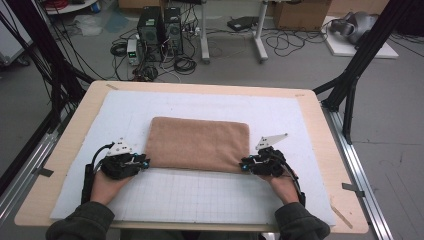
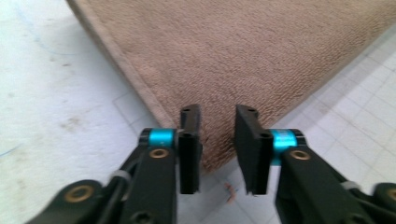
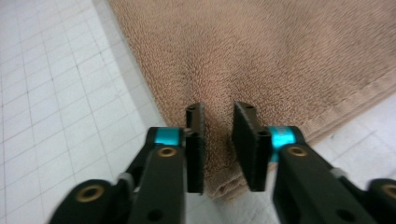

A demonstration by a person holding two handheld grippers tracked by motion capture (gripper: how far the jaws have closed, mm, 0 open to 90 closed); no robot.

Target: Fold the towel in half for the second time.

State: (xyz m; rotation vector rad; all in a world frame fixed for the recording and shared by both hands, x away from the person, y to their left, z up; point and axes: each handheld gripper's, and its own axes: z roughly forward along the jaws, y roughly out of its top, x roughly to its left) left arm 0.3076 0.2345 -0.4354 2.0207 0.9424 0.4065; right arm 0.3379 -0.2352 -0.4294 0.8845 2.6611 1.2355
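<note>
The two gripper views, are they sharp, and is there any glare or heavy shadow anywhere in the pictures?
Left gripper view: the hand-held gripper is fairly crisp, the towel and mat soften toward the top. Right gripper view: towel pile reads clearly near the jaws, slightly soft farther off. High view: even, flat light, no glare on the white mat, only faint shadow under the hands.

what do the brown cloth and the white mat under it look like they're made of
The brown cloth looks like terry towelling: a matte, nubby looped pile with a flat stitched hem along one edge, and it appears folded. The white mat looks like thin foam or felt sheet, matte, printed with a faint grid and slightly scuffed; which one is hard to tell. The table around it looks like pale wood or plywood.
</note>
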